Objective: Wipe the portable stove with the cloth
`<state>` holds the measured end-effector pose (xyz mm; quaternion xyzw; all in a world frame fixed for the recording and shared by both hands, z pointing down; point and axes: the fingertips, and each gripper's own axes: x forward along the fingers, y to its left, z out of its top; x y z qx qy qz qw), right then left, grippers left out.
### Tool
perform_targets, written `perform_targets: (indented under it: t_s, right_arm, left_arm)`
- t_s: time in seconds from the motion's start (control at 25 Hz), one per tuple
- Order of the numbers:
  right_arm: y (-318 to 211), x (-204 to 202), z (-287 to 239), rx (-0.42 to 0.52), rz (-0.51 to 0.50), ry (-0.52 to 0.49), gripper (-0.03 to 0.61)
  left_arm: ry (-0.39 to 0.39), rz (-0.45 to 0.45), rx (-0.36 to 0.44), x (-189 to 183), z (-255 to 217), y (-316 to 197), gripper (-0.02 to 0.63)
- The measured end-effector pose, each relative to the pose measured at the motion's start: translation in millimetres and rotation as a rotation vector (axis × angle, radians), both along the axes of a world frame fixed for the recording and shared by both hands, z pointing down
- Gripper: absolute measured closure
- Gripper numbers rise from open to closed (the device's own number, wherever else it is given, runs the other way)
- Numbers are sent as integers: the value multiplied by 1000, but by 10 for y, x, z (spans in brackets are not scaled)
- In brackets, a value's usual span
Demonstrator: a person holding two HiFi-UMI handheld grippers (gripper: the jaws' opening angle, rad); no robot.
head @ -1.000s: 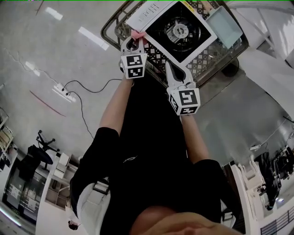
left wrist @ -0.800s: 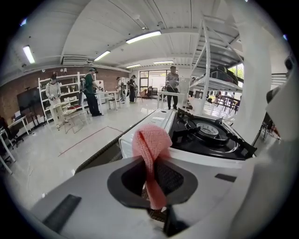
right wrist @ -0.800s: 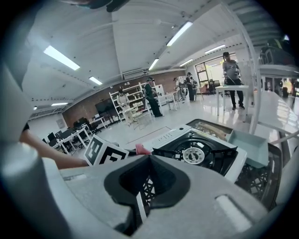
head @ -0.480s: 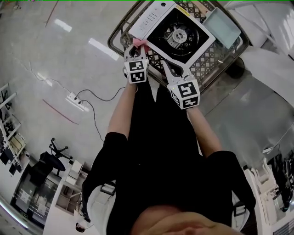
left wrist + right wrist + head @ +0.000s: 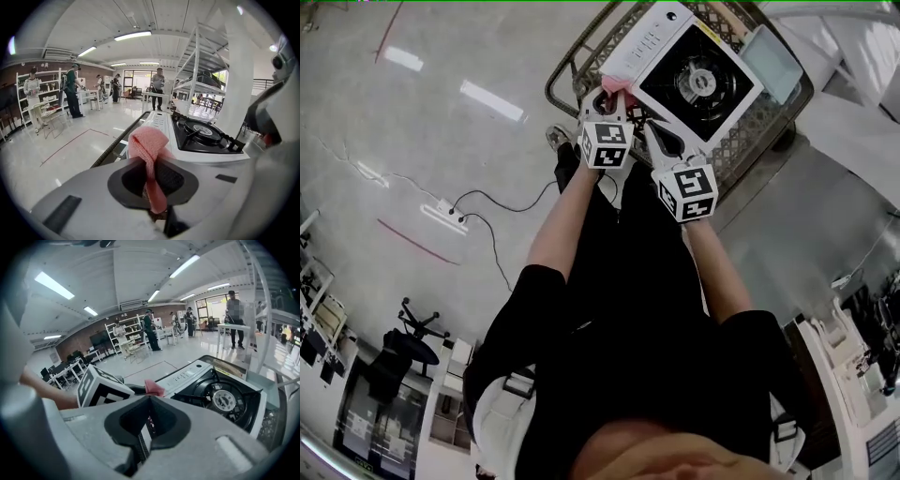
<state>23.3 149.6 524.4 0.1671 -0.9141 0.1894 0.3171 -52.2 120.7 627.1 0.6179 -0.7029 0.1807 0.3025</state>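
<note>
While the person stands at the wire-mesh cart [image 5: 748, 129], the portable stove [image 5: 701, 77] lies flat on its lattice. The stove has a white rectangular housing, a recessed black top, a round metal burner and black pan supports. Its smooth white control strip faces 10 o'clock in the head view. Its long axis appears to run from 10 to 4 o'clock, though the frame edge cuts off the far corner.

The left gripper [image 5: 610, 99] has its jaws clamped on the cloth [image 5: 612, 85], a pink knitted fabric folded into a narrow strip. The strip runs along the jaws, and its rounded fold points forward to 12 o'clock. The fold sits just beside the stove's control strip.

The right gripper [image 5: 655, 132] has its jaws together. It sits at 6 o'clock from the stove, near its edge.
</note>
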Motion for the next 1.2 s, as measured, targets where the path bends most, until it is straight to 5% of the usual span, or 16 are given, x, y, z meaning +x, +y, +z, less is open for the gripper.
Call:
perform_targets:
  t_s: [0.32,0.68,1.2]
  right_arm:
    - [139,-381,-24,44,21,57,575]
    - [101,-776,-217,64,76,36,575]
    - [-153,-735,-486,17,365,-68,575]
  left_arm:
    - [9,118,-19,-211,93,12,583]
    - [119,260,11,-208,-99,193,583]
    - [40,327,79,-983,-545,295,583]
